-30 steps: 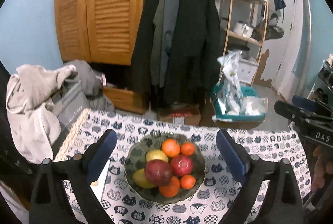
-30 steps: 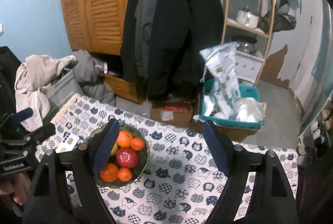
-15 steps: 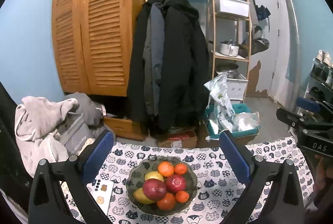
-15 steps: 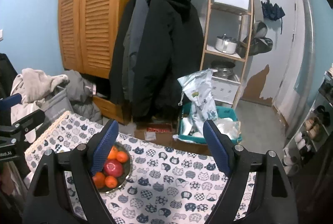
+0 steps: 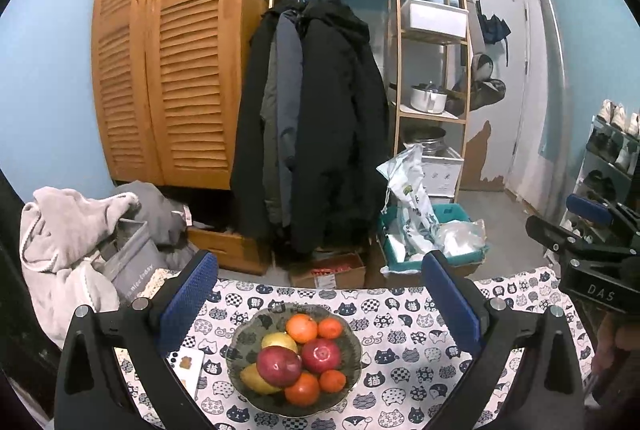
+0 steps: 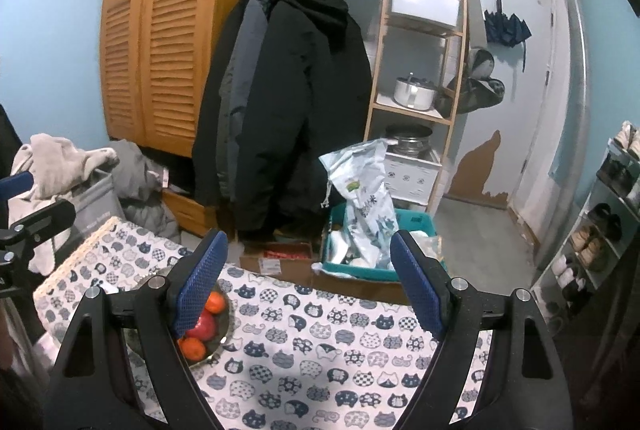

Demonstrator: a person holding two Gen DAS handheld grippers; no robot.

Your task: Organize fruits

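A dark glass bowl [image 5: 352,358] sits on the cat-print tablecloth [image 5: 408,342]. It holds two red apples [image 5: 279,366], several oranges [image 5: 301,328] and yellow fruit [image 5: 279,341]. My left gripper [image 5: 320,302] is open and empty, raised above and in front of the bowl. My right gripper [image 6: 308,286] is open and empty, to the right of the bowl [image 6: 224,326], whose left part is hidden behind my left finger. The right gripper also shows at the right edge of the left wrist view [image 5: 592,254].
A white phone [image 5: 188,366] lies on the cloth left of the bowl. Behind the table are a cardboard box [image 5: 328,270], a teal bin with bags [image 5: 432,238], hanging coats [image 5: 320,126], a wooden wardrobe [image 5: 168,70] and a laundry pile [image 5: 80,238].
Both grippers have lifted and tilted upward, away from the table. The bowl now sits lower and smaller in both views. Both stay open and empty.
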